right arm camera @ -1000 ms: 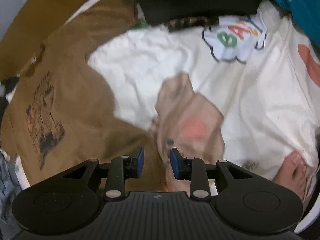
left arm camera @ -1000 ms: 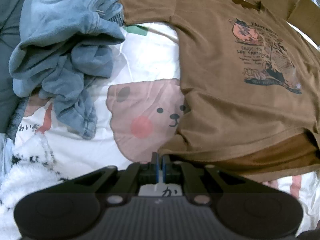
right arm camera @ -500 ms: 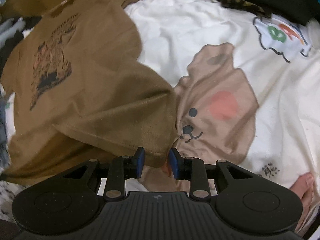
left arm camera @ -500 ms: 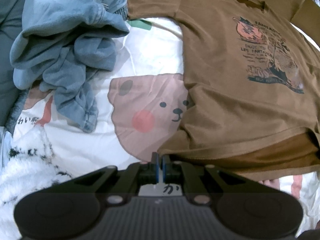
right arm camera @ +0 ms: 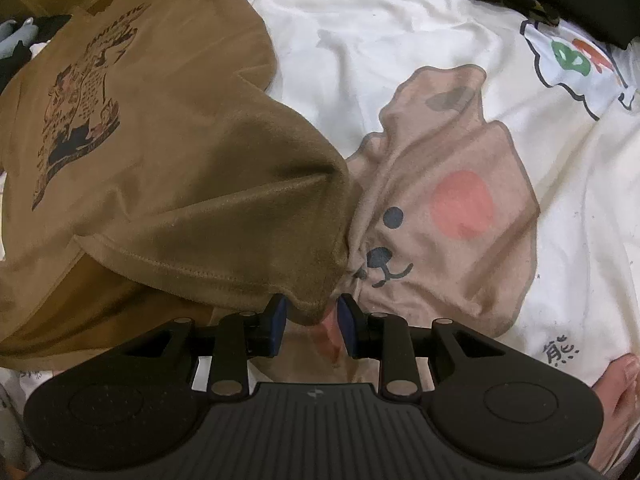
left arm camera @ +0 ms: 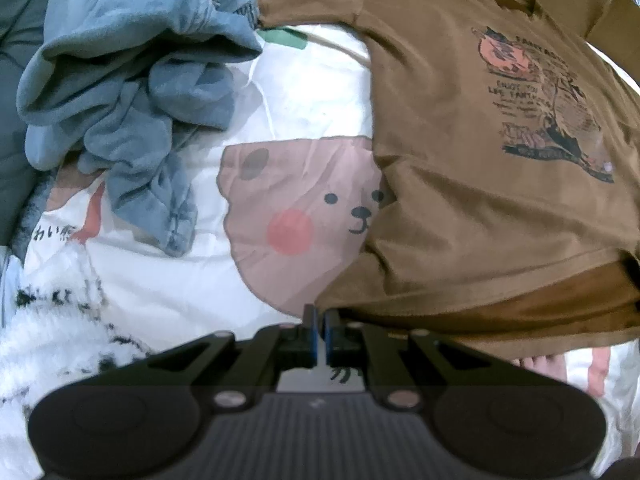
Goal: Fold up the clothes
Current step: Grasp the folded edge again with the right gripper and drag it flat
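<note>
Brown T-shirt (left arm camera: 460,152), soft matte jersey with a stitched hem, lies spread front-up on a bed sheet (left arm camera: 312,92). Its chest carries a dark, worn-looking print (left arm camera: 548,96) of small lettering and a cartoon figure with an orange patch. At the bottom the upper layer has pulled away from the lower, so a darker strip of the inside shows along the hem.

In the right wrist view one bottom corner of the shirt (right arm camera: 312,308) bunches into a thick rounded fold that dips between the fingers of the right gripper (right arm camera: 311,322). Its jaws are opening, and the blue pads stand a little clear of the cloth on either side. The left gripper (left arm camera: 319,332) has its blue pads pressed together just at the other bottom corner of the hem; whether any cloth is caught between them cannot be told.

The sheet is white, lightly creased cotton printed with a tan bear face (left arm camera: 304,212) with a pink cheek, partly covered by the shirt's side. A crumpled grey-blue garment (left arm camera: 132,92) is heaped near the sheet's far left part, touching the shirt's sleeve. White fluffy fabric (left arm camera: 52,328) with black flecks lies at the near left edge. A bare foot (right arm camera: 616,384) shows at the sheet's near right.
</note>
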The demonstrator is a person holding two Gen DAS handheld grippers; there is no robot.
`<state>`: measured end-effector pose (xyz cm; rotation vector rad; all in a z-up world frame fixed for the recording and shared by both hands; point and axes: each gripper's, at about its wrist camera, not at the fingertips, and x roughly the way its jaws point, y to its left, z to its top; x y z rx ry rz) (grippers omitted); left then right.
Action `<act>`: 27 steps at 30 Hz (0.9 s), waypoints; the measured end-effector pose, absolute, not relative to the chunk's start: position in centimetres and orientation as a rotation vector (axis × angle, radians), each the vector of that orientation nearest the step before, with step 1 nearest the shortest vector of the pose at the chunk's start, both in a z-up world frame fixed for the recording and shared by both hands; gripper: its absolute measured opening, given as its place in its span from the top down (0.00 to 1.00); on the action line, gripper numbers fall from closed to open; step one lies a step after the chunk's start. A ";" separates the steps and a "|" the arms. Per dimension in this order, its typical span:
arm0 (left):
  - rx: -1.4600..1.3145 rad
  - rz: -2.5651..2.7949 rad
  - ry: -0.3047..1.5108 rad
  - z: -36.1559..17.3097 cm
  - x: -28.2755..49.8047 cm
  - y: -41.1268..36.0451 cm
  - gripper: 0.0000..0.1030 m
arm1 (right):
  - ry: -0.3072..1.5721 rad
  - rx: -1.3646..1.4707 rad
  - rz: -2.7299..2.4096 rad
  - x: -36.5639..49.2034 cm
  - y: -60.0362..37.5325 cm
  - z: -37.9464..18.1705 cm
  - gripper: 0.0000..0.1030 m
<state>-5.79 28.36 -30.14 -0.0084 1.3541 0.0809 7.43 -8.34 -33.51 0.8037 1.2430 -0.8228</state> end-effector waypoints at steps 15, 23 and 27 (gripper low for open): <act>0.068 -0.022 1.233 -26.6 -7.1 28.1 0.97 | 1.305 0.802 -0.809 7.0 -11.0 -26.5 0.96; 0.157 -0.108 1.218 -26.8 -8.9 27.7 0.97 | 1.437 0.724 -0.792 6.9 -11.8 -22.9 0.97; 0.192 -0.164 1.202 -25.4 -10.1 27.1 0.97 | 1.478 0.710 -0.804 6.7 -11.1 -22.3 0.97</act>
